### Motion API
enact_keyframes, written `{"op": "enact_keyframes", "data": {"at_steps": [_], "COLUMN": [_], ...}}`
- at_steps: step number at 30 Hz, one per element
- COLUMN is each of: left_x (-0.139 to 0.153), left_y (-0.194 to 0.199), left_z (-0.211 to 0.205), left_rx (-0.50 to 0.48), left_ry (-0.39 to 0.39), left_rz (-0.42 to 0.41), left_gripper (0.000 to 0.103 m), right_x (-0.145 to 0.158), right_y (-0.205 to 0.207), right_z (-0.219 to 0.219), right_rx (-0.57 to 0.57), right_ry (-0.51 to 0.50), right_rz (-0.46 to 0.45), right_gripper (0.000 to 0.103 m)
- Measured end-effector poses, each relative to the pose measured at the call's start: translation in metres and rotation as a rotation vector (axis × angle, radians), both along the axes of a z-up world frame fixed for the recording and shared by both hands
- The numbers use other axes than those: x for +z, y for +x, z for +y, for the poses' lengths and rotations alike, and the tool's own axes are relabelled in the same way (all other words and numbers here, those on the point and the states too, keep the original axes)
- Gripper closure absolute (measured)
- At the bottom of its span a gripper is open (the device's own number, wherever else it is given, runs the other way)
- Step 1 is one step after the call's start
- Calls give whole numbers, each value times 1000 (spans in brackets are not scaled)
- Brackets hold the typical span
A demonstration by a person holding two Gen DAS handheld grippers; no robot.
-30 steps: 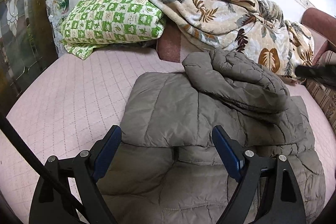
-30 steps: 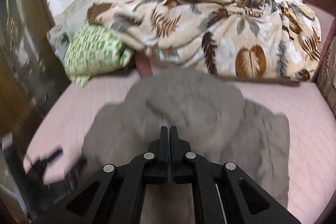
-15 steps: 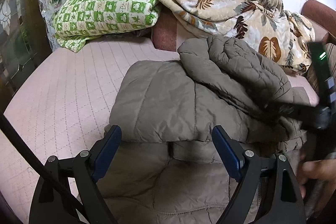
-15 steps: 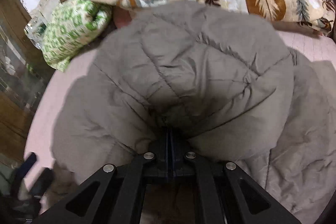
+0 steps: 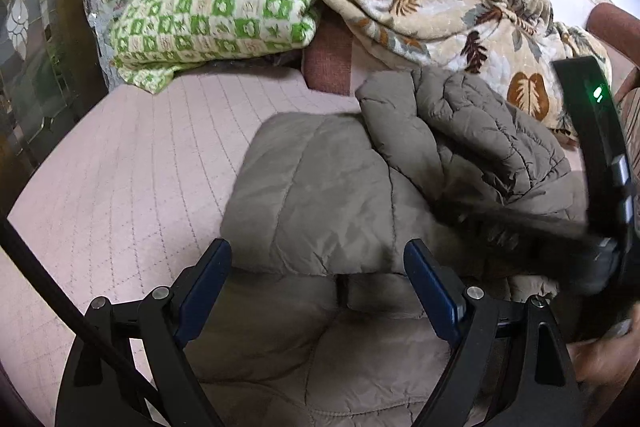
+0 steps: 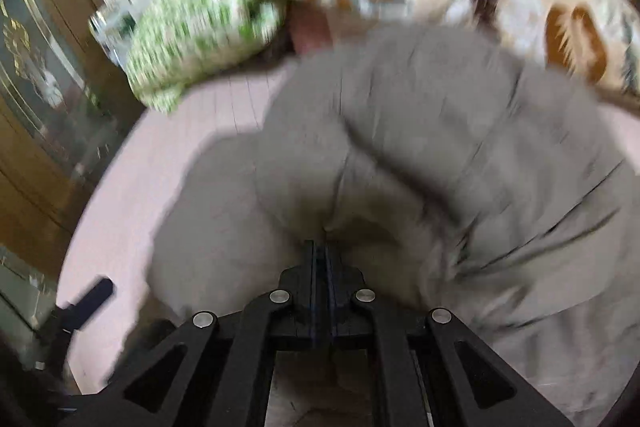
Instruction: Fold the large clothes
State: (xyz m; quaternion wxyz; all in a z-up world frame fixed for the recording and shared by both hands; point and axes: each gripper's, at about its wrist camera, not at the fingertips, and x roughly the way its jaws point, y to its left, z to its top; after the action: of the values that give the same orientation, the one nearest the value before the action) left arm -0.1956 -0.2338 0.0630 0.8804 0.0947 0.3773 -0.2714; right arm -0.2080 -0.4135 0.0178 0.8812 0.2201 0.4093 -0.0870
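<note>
Your right gripper (image 6: 320, 247), at lower centre of its blurred view, has its fingers pressed together on a pinch of the grey-brown puffer jacket (image 5: 332, 187), which lies part-folded across the pink quilted mattress (image 5: 132, 163) in mid-frame. Your left gripper (image 5: 316, 267) hangs wide open over the near fold, holding nothing. Carry the pinched section low and across. Lay it square on the folded panel before you let go. Use the open gripper to pin the near edge, since padded cloth likely springs back.

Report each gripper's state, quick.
Left gripper: open, holding nothing, above the jacket.
Right gripper: shut on the jacket.
</note>
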Motion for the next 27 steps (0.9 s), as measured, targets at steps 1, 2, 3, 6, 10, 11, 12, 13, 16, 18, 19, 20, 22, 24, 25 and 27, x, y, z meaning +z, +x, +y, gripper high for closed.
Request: {"op": "enact_keyframes", "data": {"at_steps": [1,2,3,6,10,11,12,13,16,18,19,20,22,24,25,27], "left_x": [-2,-4,-4,-4,-8,-10,-12,-14,-22,-29,-31,-33,-35,-35,-33,-26], "left_y": [1,2,3,4,10,14,18,22,31,36,36,37,36,36,35,31], "left_z": [-1,-2,-2,-1,2,3,4,5,6,6,6,5,4,3,3,4], "left_rx": [-3,-4,-6,-7,8,15,22,29,48,56,55,55,55,56,58,57], "left_ry": [6,10,9,2,6,8,4,-1,8,19,18,21,34,40,40,41], "left_rz": [7,10,12,7,-11,-5,7,18,50,75,81,86,83,74,64,40], "left_gripper": [16,16,16,16,16,16,16,16,16,16,16,15,14,14,14,15], "right_x": [-6,-7,-4,17,51,55,56,54,32,5,-4,-9,-9,-9,-9,-1], "right_y": [2,0,-2,-20,-57,-63,-69,-73,-84,-83,-83,-82,-81,-79,-80,-87], "right_z": [1,2,0,-9,-30,-36,-44,-49,-65,-73,-74,-74,-74,-77,-80,-78], "right_rx": [8,10,13,1,-98,-124,-158,-178,-220,-225,-223,-222,-219,-211,-205,-203], "right_ry": [5,6,13,40,-98,-128,-161,-181,-188,-151,-140,-142,-144,-129,-115,-95], "right_rz": [12,8,0,-65,-126,-121,-98,-80,-3,62,62,66,76,84,83,58], "right_gripper": [97,97,98,97,95,89,85,79,78,78,78,78,78,78,78,78]}}
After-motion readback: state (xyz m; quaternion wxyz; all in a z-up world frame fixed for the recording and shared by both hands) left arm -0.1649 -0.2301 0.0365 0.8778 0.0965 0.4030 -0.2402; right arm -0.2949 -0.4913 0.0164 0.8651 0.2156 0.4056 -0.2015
